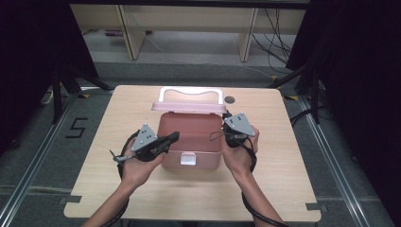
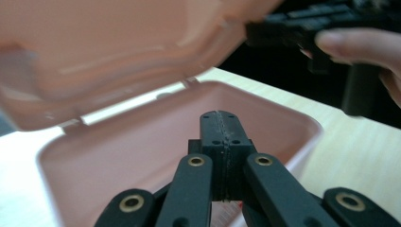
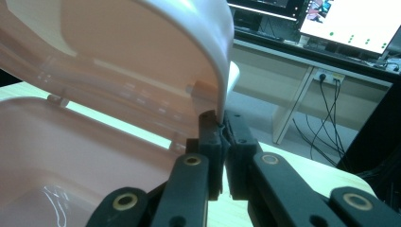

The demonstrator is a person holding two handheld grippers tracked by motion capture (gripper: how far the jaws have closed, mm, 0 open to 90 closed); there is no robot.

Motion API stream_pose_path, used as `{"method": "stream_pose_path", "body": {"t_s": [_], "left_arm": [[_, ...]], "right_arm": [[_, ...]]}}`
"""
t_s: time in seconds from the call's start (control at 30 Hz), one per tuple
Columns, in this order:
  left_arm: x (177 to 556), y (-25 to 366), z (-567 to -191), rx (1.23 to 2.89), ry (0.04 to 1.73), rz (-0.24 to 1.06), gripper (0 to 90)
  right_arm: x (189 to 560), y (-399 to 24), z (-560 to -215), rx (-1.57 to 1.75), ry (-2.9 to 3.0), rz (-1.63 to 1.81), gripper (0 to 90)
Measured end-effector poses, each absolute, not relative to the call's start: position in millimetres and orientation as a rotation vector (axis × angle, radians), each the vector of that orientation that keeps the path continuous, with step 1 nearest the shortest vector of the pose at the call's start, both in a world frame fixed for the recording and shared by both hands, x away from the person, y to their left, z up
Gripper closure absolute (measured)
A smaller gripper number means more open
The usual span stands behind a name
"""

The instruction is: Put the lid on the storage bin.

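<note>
Pale wood-grain table (image 1: 283, 156) with rounded corners, standing on grey carpeted floor (image 1: 33, 156) marked with a black "5" (image 1: 76, 127) off the left edge. Directly on the top, near the middle: a pink plastic box (image 1: 190, 142) with its lid (image 1: 189, 106) raised at the far side, a white handle (image 1: 191, 92) on that lid and a white latch (image 1: 188, 159) on the near wall; a small dark round insert (image 1: 230, 100) set into the tabletop just beyond the box, to the right. Black tape tabs (image 1: 74, 199) at both near corners, the rest of the surface bare wood.
</note>
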State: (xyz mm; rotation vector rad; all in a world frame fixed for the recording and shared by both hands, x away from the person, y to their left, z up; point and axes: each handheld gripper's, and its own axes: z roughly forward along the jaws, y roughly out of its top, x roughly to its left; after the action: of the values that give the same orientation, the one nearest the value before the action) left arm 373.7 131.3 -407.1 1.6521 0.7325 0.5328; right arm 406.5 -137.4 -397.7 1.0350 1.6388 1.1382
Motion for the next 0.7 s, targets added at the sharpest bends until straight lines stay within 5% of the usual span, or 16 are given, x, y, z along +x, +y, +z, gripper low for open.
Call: {"method": "stream_pose_path", "body": {"t_s": [0.7], "left_arm": [[382,136,-388,1.624,0.737,0.568,90.0]], "right_arm": [[402,-136,-408,1.049,1.682,1.141,82.0]]}}
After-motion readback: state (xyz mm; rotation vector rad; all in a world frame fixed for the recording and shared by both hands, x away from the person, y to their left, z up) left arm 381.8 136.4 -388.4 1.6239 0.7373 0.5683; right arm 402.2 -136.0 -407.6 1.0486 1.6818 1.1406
